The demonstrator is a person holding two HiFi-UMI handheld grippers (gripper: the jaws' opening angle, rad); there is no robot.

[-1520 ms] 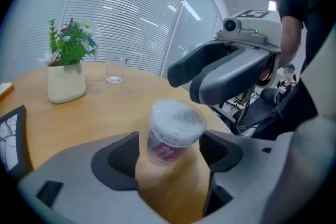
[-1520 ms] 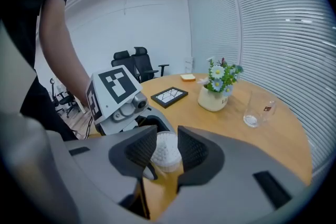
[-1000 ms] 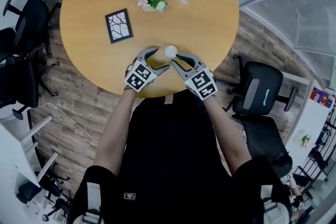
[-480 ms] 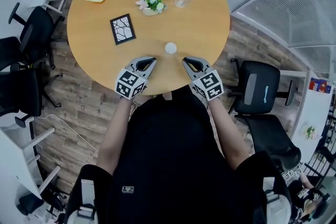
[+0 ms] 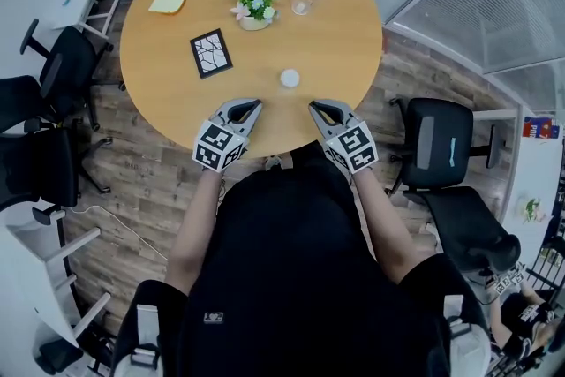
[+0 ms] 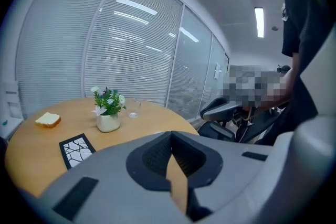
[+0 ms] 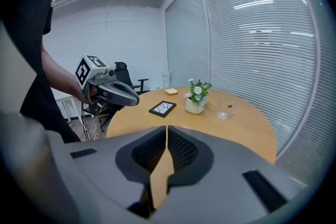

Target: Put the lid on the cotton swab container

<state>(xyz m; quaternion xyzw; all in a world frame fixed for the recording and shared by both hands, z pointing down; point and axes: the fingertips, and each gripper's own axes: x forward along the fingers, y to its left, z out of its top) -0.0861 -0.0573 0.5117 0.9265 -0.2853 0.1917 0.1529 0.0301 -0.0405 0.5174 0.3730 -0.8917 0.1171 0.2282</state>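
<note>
Head view: both forearms reach forward, holding 2 grippers side by side over the table's (image 5: 353, 31) near edge, left gripper (image 5: 250, 105) and right gripper (image 5: 318, 108) apart. The cotton swab container (image 5: 290, 78), small, round and white from above, stands on the table just beyond and between them, untouched.

Left gripper view: jaws pressed together, nothing between.

Right gripper view: jaws have just been closing and now meet on nothing.

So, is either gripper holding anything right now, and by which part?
Nothing is held. The left gripper is shut and empty; the right gripper has just been closing, nothing between its jaws.
</note>
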